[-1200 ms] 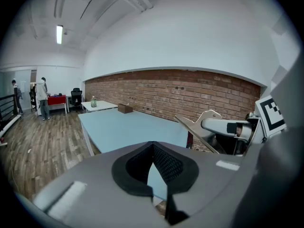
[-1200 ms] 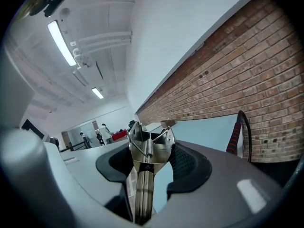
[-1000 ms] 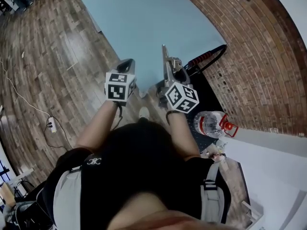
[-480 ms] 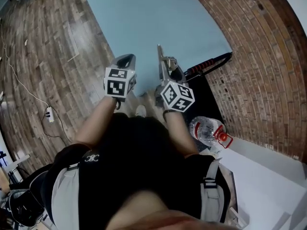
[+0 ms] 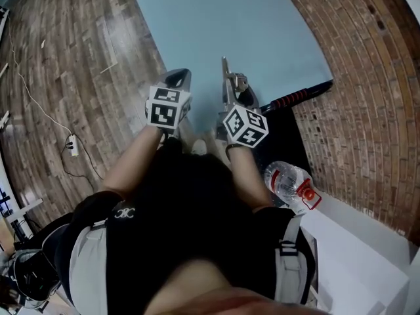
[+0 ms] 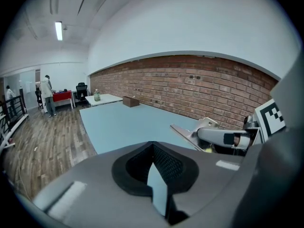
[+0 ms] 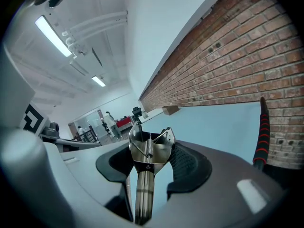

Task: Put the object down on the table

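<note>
Head view has the right gripper (image 5: 236, 97) clamped on a metal tool (image 5: 226, 74), which pokes out over the near edge of the blue table (image 5: 262, 25). Left gripper (image 5: 177, 81) is closed and empty. Best bet: lower the tool flat onto bare tabletop, then let go gently.

Two tools (image 5: 176, 81) (image 5: 237, 98), one metal tongs (image 5: 226, 77), one table (image 5: 249, 25), one bottle (image 5: 287, 181).
</note>
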Demonstrator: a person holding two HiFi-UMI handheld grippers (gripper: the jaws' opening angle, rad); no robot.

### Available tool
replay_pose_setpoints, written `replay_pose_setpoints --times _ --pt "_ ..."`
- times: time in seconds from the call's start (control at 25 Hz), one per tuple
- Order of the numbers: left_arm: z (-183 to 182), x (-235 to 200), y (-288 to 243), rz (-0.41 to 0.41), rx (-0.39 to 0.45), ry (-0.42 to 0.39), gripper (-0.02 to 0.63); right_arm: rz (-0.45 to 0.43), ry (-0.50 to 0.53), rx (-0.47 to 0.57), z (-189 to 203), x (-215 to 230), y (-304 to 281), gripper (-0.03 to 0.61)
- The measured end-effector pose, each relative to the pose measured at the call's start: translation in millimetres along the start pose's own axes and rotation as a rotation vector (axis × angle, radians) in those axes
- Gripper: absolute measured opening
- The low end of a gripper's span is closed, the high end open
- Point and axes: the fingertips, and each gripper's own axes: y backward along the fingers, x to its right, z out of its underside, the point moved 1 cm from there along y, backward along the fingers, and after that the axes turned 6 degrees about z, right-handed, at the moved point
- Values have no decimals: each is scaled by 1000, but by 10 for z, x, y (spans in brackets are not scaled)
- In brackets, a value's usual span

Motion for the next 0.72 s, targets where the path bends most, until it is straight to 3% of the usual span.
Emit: replay_pose_setpoints --times 0.72 --pt "184 -388 -272 34 -77 50 0 137 207 -244 896 181 -727 224"
